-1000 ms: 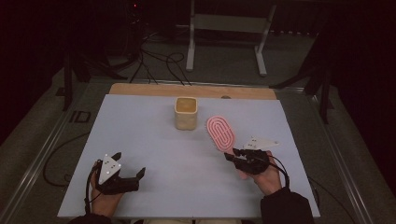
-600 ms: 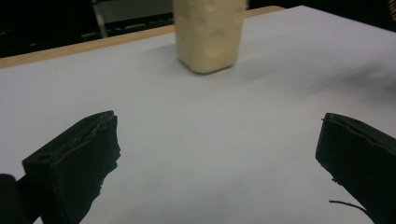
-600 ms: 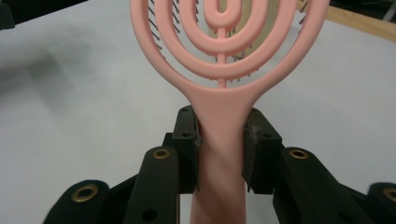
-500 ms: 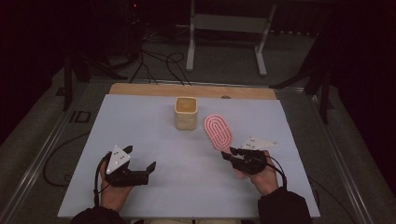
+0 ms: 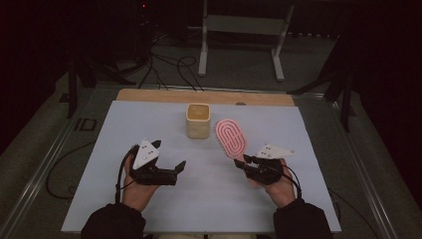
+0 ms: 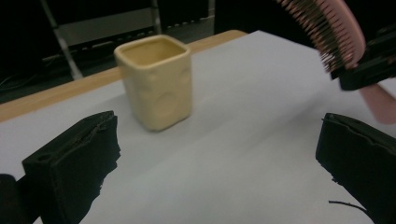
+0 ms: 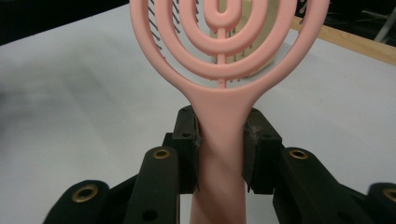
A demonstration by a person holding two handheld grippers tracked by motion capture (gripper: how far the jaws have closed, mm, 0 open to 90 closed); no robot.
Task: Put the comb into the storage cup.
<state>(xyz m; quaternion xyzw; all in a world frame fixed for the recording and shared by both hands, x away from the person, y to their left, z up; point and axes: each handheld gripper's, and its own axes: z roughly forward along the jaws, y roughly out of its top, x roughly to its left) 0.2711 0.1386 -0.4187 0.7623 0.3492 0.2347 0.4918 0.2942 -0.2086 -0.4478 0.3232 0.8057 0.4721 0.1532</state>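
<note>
A pink hairbrush (image 5: 230, 136) with a looped oval head is held by its handle (image 7: 219, 140) in my right gripper (image 5: 243, 162), which is shut on it, head pointing away towards the cup. Its bristled head (image 6: 327, 28) shows at the top right of the left gripper view. A cream square cup (image 5: 198, 120) stands upright at the middle back of the table, just left of the brush head; it also appears as the cup (image 6: 156, 81) ahead of my left jaws. My left gripper (image 5: 171, 162) is open and holds nothing, low over the table at the front left.
The white tabletop (image 5: 124, 129) has a wooden strip (image 5: 164, 95) along its far edge. Beyond it on the dark floor are cables (image 5: 164, 62) and a metal stand (image 5: 241, 30). A metal rail (image 5: 47, 164) runs along the table's left side.
My left gripper has risen, swung right and inward, and its jaws now point towards the cup. The right gripper with the brush has shifted slightly left.
</note>
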